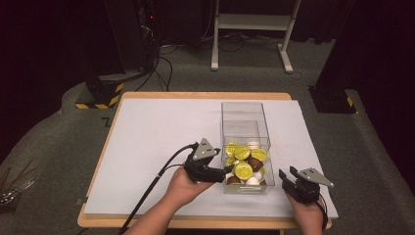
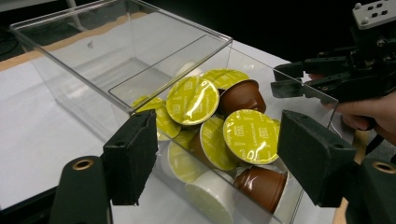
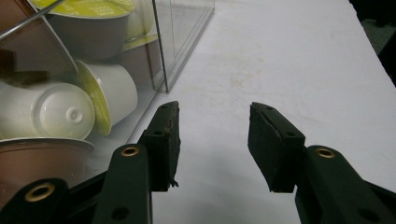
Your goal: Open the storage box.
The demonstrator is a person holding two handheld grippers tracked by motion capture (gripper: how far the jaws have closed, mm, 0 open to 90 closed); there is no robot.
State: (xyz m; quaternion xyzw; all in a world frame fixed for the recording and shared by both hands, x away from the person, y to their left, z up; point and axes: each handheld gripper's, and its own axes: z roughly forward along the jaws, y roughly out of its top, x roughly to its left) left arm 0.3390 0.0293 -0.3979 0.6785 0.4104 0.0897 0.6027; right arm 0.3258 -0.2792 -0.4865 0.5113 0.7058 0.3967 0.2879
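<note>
Capsules [image 2: 192,100] (yellow-lidded, brown and white) fill the near end of the clear box [image 1: 244,117] on our bench [image 1: 156,132]. Our left tongs [image 1: 226,170] gape at the box's near-left wall, gripping nothing. Our right tongs [image 1: 286,175] rest open and empty, just beside its right wall.
</note>
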